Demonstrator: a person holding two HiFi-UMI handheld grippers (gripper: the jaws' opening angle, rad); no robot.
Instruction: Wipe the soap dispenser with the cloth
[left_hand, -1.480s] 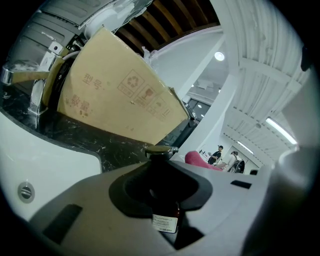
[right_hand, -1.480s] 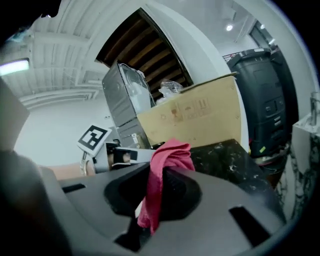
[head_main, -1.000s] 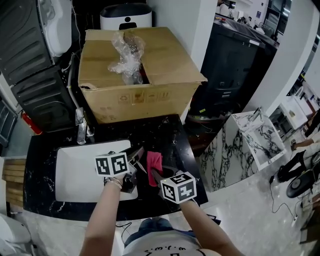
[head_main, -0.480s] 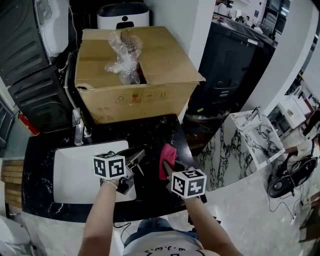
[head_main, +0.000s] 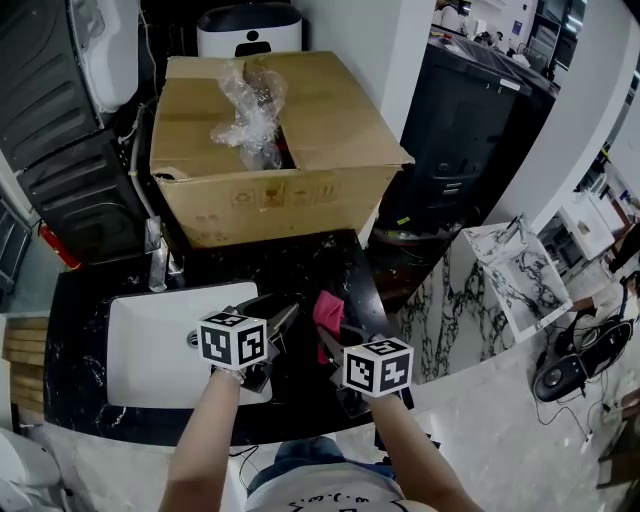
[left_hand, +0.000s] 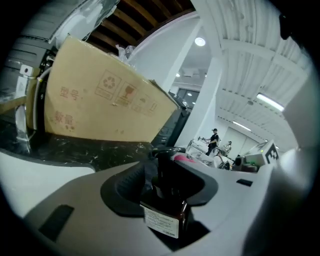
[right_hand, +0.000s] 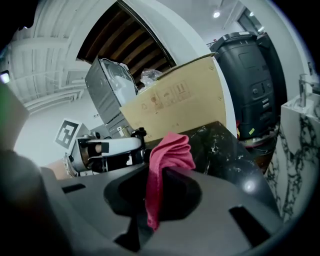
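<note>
A dark soap dispenser (left_hand: 167, 200) with a white label stands between the jaws of my left gripper (left_hand: 162, 160). Those jaws have just been opening; a dark gap shows beside the bottle's right side. In the head view the left gripper (head_main: 278, 318) hangs over the right rim of the sink (head_main: 150, 345). My right gripper (head_main: 332, 338) is shut on a pink cloth (head_main: 328, 310), a short way right of the left one. The cloth (right_hand: 167, 155) sticks up out of the right gripper (right_hand: 155, 175), apart from the bottle.
A big cardboard box (head_main: 270, 150) with crumpled plastic fills the back of the black marble counter (head_main: 320, 262). A chrome faucet (head_main: 158, 262) stands behind the sink. The counter ends just right of the cloth, with a drop to the floor.
The right gripper has carried the cloth to the right and a little up, away from the left gripper. The left gripper has rolled and shifted slightly right.
</note>
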